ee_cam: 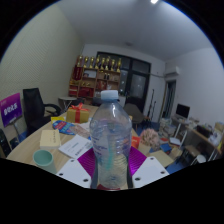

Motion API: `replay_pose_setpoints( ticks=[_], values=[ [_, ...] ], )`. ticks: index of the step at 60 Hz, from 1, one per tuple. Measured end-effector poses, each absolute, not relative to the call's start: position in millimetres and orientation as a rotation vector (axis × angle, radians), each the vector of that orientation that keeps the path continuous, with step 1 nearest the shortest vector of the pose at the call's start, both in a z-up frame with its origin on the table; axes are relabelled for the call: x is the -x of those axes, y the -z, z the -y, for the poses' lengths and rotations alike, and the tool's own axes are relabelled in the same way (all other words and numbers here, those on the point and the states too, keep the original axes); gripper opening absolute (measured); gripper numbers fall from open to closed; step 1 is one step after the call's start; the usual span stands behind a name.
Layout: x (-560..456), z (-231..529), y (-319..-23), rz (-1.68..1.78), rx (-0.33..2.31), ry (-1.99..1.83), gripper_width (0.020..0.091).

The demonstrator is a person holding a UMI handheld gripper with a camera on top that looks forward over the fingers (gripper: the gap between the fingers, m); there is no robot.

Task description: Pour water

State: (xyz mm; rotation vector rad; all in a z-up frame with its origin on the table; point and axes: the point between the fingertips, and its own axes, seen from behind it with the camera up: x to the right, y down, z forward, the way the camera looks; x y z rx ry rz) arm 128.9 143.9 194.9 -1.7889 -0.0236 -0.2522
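Observation:
A clear plastic water bottle [110,135] with a pale cap stands upright between my two fingers, held above the table. My gripper [111,168] is shut on the bottle's lower body, with the purple pads [82,160] pressing on both sides. The bottle's base is hidden below the fingers. A small green cup [43,157] sits on the wooden table [50,135] to the left, beyond the left finger.
Papers [76,146], a yellow box [80,114] and assorted small items lie on the table beyond the bottle. A black office chair [35,104] stands at the left. A shelf with trophies [98,72] lines the far wall. More clutter sits at the right.

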Motion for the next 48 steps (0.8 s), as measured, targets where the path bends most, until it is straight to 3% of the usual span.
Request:
replay_pose_setpoints(
  ticks=[4, 5, 6, 11, 12, 19, 22, 32, 40, 46, 48],
  values=[
    [-140.2, -148.4, -159.8, -0.007, 1.799, 0.194, 0.0406],
    [-141.1, -143.1, -134.0, -0.020, 1.793, 0.185, 0.0407],
    [-151.1, -141.5, -142.8, -0.023, 1.807, 0.177, 0.0408],
    [-160.3, -153.1, -127.3, -0.035, 1.813, 0.126, 0.0408],
    [-158.7, -150.7, -112.5, -0.034, 1.807, 0.110, 0.0408],
    [-160.2, -149.7, -91.1, -0.020, 1.809, 0.043, 0.0411],
    [-145.5, -161.6, -63.2, -0.028, 1.840, 0.009, 0.0428],
    [-153.8, -148.9, -69.4, -0.068, 1.769, -0.029, 0.0431],
    [-154.7, -149.2, -65.9, -0.068, 1.834, -0.022, 0.0635],
    [-150.1, -139.7, -66.7, -0.095, 1.885, -0.044, 0.0863],
    [-151.3, -132.7, -69.3, -0.100, 1.886, -0.045, 0.0856]
  ],
)
